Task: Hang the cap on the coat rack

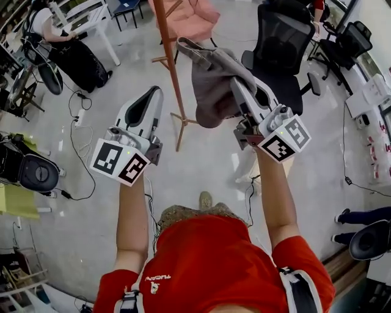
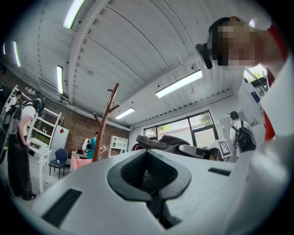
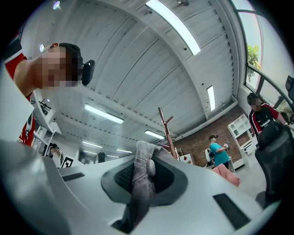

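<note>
Your right tool [image 1: 239, 86] pinches grey fabric cap [image 1: 211, 92] beside brown wooden coat rack [image 1: 168, 55]; left tool [image 1: 153, 93] closed, empty, apart from both.

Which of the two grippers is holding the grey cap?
The right gripper: its jaws are shut on the grey cap, raised near the coat rack. The left gripper has its jaws together, with nothing between them.

A glossy pale-grey floor [image 1: 201, 165] is seen below. On it are stood a brown wooden coat rack [image 1: 170, 67], a black mesh office chair [image 1: 278, 43] and a pink upholstered armchair [image 1: 189, 18]. Thin black cables [image 1: 72, 145] are trailed across it.
</note>
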The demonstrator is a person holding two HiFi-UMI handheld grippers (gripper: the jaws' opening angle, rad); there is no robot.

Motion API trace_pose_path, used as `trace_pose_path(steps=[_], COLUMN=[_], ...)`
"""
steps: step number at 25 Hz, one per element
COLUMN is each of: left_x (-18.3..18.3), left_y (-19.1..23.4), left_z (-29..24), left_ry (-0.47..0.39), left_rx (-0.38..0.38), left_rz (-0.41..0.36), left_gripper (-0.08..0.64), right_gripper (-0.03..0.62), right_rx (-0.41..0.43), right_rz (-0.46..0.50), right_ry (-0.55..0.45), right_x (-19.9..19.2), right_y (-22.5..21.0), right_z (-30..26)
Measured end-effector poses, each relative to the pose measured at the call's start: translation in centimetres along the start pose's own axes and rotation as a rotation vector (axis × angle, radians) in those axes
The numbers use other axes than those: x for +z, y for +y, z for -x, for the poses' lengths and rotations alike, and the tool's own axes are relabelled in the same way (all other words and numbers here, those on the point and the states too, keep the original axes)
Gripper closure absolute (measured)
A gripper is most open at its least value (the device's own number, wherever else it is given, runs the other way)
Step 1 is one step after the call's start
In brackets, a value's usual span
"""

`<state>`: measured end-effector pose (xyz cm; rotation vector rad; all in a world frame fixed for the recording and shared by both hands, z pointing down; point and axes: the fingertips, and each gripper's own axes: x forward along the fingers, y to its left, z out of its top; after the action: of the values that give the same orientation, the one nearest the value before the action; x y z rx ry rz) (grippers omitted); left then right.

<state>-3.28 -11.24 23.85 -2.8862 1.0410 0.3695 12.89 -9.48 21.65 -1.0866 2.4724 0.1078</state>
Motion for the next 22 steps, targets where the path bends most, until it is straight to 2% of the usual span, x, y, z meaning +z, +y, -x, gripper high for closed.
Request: trace_pose_path(steps=[6, 12, 19, 22], left_x=[-1.5, -3.1, -4.0, -4.4], left_y=[4.7, 12.0, 19.6, 21.7], left_z=[-4.6, -8.0, -11.5, -12.5], left_ry=[0.016, 0.017, 0.014, 0.022], left_rx=[0.014, -0.010, -0.030, -0.022], left_rz=[0.004, 0.010, 0.019, 0.017], left_gripper=[0.552, 0.552, 0.552, 0.552], right_gripper=[0.554, 0.554, 0.554, 0.554], right_rx=[-0.033, -0.070, -0.098, -0.084], right_rz=[-0.006, -0.023, -0.099, -0.134], right_ry=[0.028, 0.050, 0.055, 0.049], right_x=[-1.7, -4.6, -7.4, -8.0], right_y=[-7.1, -13.6, -21.5, -24.0], right_z=[-4.3, -10.9, -16.8, -18.5])
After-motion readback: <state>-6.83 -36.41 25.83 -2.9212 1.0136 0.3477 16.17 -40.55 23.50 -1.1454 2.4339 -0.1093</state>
